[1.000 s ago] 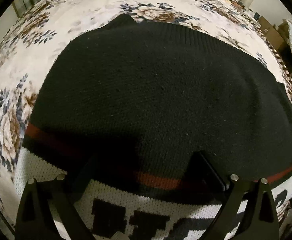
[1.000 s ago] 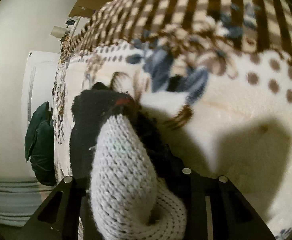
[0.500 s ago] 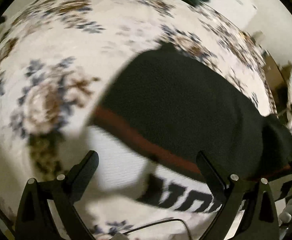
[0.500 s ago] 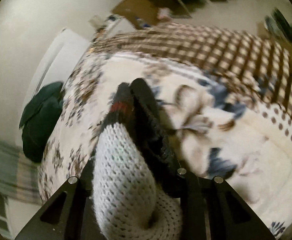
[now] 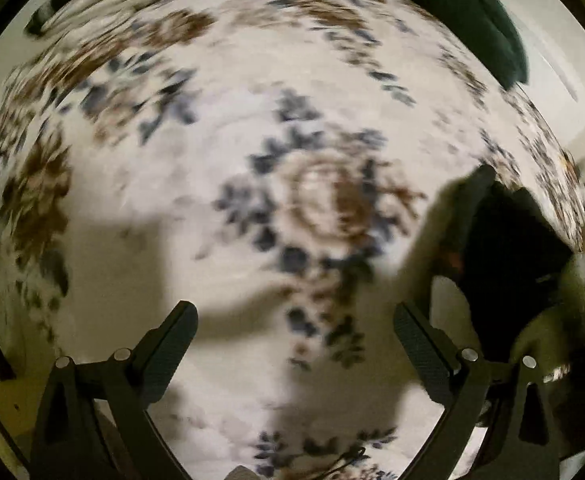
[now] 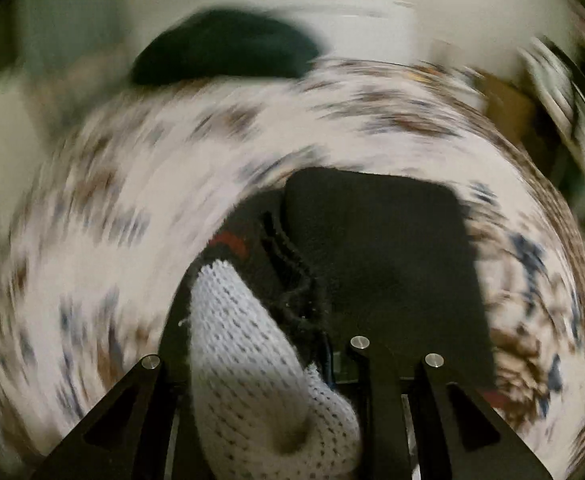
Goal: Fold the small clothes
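Right, the floral bedspread (image 5: 196, 216) fills both views, streaked with motion blur, a dark green cushion (image 6: 224, 54) lying at its far edge. On it lies the knit sweater (image 6: 384, 248) — black body spread on the cover, with a red stripe and a white knit end bunched up close to the right camera. The right gripper (image 6: 260, 364) is clamped on that white-and-black bunch, fabric packed between its fingers. The left gripper (image 5: 292, 332) hangs over bare bedspread, jaws wide and holding nothing; the sweater shows only as a dark mass at the right edge of its view, well apart from its fingers. To do this fold well, I'd say the right should carry its bunch across low and level, then lay it square on the black panel — and the left should come back in and pin the fold line so the loose knit doesn't drag or skew.
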Action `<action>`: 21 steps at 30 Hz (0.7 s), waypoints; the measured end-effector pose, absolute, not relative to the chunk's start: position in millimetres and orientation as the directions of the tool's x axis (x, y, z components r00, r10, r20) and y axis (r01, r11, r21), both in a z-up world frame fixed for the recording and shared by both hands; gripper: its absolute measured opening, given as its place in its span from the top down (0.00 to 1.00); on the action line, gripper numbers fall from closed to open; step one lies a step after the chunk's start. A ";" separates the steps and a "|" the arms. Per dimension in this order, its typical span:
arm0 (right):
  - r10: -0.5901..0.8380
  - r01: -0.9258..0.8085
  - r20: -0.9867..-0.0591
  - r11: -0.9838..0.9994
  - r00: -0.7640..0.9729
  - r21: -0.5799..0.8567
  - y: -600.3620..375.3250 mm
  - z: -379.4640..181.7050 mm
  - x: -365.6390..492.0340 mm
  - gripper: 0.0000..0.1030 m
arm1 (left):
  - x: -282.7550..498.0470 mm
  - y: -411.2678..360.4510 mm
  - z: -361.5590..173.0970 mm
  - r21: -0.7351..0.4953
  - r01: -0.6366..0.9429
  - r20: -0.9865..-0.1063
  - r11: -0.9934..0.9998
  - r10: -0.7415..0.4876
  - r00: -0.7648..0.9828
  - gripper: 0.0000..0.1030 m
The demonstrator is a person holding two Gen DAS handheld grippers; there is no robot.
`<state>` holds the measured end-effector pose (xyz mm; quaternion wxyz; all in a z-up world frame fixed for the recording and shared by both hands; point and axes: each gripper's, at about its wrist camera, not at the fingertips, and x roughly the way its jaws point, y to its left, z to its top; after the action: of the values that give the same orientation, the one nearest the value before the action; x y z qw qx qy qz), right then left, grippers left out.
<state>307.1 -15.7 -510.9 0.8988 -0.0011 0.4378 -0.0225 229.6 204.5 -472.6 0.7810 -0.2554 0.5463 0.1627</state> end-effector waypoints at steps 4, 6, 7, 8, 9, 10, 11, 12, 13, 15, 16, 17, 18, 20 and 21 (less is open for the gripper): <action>-0.112 -0.137 -0.812 0.964 0.572 -0.230 55.2 -565.3 287.6 0.75 | 216.6 223.4 -479.8 -0.238 -0.573 -0.938 0.784 -0.034 0.344 0.03; -0.148 -0.196 -0.819 0.933 0.555 -0.301 67.3 -576.7 282.6 0.57 | 212.9 228.0 -479.5 -0.263 -0.583 -0.934 0.769 -0.052 0.353 0.03; -0.136 -0.224 -0.832 0.928 0.537 -0.296 70.8 -575.4 280.8 0.50 | 211.5 229.4 -477.9 -0.280 -0.588 -0.931 0.759 -0.065 0.359 0.03; -0.101 -0.248 -0.852 0.933 0.514 -0.259 70.5 -571.6 280.0 0.38 | 212.0 230.9 -475.9 -0.298 -0.590 -0.927 0.750 -0.079 0.367 0.03; -0.019 -0.284 -0.884 0.944 0.466 -0.170 68.0 -563.0 279.3 0.31 | 211.4 229.9 -472.9 -0.322 -0.587 -0.920 0.743 -0.098 0.380 0.03; 0.077 -0.310 -0.910 0.949 0.408 -0.059 62.6 -555.7 279.4 0.26 | 212.3 227.6 -468.3 -0.343 -0.581 -0.913 0.738 -0.115 0.392 0.03; 0.174 -0.315 -0.925 0.947 0.339 0.063 54.8 -547.1 279.1 0.17 | 214.4 224.2 -463.1 -0.358 -0.572 -0.907 0.738 -0.127 0.402 0.03; 0.228 -0.296 -0.925 0.945 0.304 0.136 46.7 -536.8 277.6 0.16 | 217.2 218.3 -455.9 -0.383 -0.556 -0.895 0.738 -0.149 0.420 0.03; 0.276 -0.275 -0.917 0.941 0.288 0.196 37.2 -525.3 275.6 0.16 | 220.8 211.5 -449.4 -0.410 -0.540 -0.884 0.735 -0.173 0.435 0.03; 0.324 -0.204 -0.901 0.940 0.289 0.273 3.5 -499.0 270.5 0.16 | 228.5 198.0 -441.0 -0.460 -0.514 -0.860 0.724 -0.221 0.459 0.03; 0.369 -0.254 -0.889 0.918 0.269 0.304 -12.4 -489.5 270.7 0.16 | 233.0 190.7 -438.9 -0.484 -0.502 -0.849 0.717 -0.246 0.467 0.03; 0.355 -0.218 -0.891 0.928 0.283 0.301 -35.0 -480.9 271.4 0.16 | 239.2 180.5 -438.3 -0.508 -0.491 -0.838 0.707 -0.276 0.470 0.03; 0.336 -0.187 -0.895 0.938 0.294 0.291 -51.3 -475.9 272.7 0.16 | 245.0 171.1 -439.4 -0.528 -0.486 -0.830 0.696 -0.301 0.470 0.03; 0.282 -0.089 -0.910 0.959 0.304 0.268 -103.6 -475.4 278.4 0.16 | 257.0 145.7 -446.4 -0.560 -0.478 -0.815 0.676 -0.349 0.462 0.03; 0.259 -0.058 -0.917 0.965 0.303 0.254 -119.1 -478.0 281.5 0.16 | 262.0 134.7 -451.9 -0.565 -0.481 -0.815 0.670 -0.362 0.454 0.03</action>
<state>281.5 -119.1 -478.0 0.8026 0.0866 0.5818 0.0988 262.0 134.7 -451.9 0.7506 -0.4042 0.5212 0.0397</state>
